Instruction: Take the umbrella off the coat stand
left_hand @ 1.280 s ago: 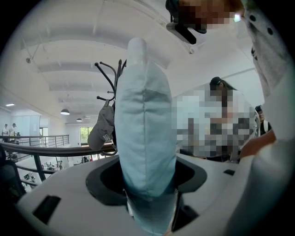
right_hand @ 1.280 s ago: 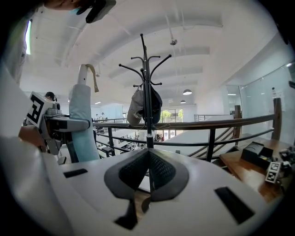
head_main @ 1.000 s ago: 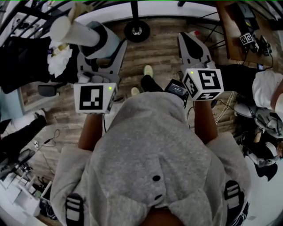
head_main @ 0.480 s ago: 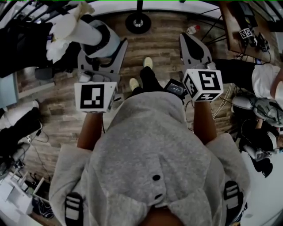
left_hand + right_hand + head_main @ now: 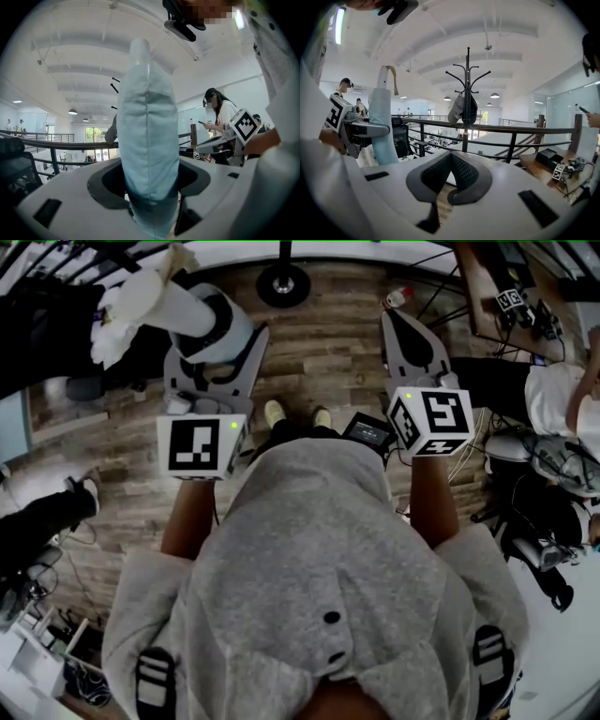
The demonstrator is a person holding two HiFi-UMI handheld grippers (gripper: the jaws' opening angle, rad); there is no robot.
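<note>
My left gripper point(image 5: 211, 338) is shut on a folded pale blue umbrella point(image 5: 147, 131) that stands upright between its jaws. In the head view the umbrella point(image 5: 164, 301) juts up and left from the jaws, its strap end loose. In the right gripper view the umbrella point(image 5: 380, 126) shows at the left, clear of the black coat stand point(image 5: 468, 93), which stands farther off by the railing. The stand's round base point(image 5: 281, 282) lies at the top of the head view. My right gripper point(image 5: 450, 157) is shut with nothing in it and points toward the stand.
A dark bag point(image 5: 461, 110) still hangs on the stand. A black railing point(image 5: 511, 131) runs behind it. A wooden desk point(image 5: 483, 292) with gear stands at the right, cables lie on the plank floor, and people point(image 5: 218, 117) stand nearby.
The stand's base has slid toward the top of the head view and the person's feet have shifted: the person has stepped away from it. Both grippers keep their pose, the left still holding the umbrella.
</note>
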